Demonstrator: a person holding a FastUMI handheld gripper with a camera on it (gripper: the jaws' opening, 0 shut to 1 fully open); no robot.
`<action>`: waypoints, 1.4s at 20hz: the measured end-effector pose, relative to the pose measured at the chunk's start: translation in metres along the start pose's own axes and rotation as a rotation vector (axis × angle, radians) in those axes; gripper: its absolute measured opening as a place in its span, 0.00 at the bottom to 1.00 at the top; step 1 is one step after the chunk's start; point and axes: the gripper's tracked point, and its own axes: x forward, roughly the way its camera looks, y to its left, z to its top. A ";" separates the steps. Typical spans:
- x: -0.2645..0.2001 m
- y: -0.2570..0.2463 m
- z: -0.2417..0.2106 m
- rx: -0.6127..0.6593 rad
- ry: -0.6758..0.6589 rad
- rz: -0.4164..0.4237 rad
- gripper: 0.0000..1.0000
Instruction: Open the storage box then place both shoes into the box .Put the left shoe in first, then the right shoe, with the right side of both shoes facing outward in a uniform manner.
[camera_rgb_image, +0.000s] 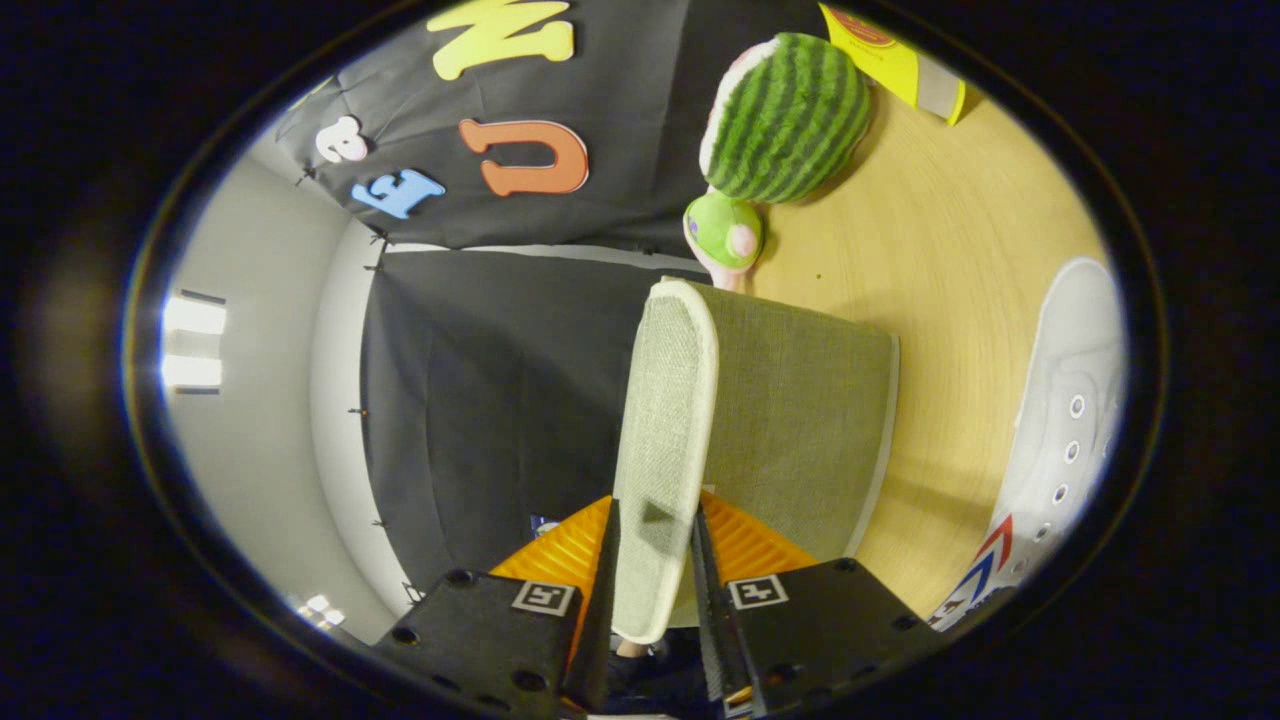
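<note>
The gripper (652, 560) pinches the raised lid (665, 440) of the storage box (800, 420), its two fingers pressing on either face of the lid's pale, cream-edged flap, which runs up between them and stands edge-on to the camera. The view is rolled to one side, so the wooden tabletop (940, 260) appears as a wall along one flank of the scene and the booth's black cloth backdrop (480, 400) along the other. The box itself, covered in grey-green woven fabric with light trim, sits on the tabletop just beyond the fingers, its broad side turned to the camera; what lies inside cannot be seen from here. A white canvas shoe (1060, 430), showing a row of metal eyelets and a red-and-blue stripe mark near its sole, lies on the table beside the box, apart from it. Farther along the table, past the far end of the box, rest a plush toy shaped like a watermelon slice (790, 115) and, touching it, a small green plush (722, 232) with a pink cheek. A yellow package (890, 55) sits at the table's far corner, well apart from the box.
</note>
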 end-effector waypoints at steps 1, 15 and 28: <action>0.001 0.003 0.001 -0.001 -0.010 0.005 0.29; 0.015 0.067 -0.007 -0.120 -0.063 -0.056 0.05; 0.106 0.164 -0.017 -0.280 -0.188 -0.168 0.05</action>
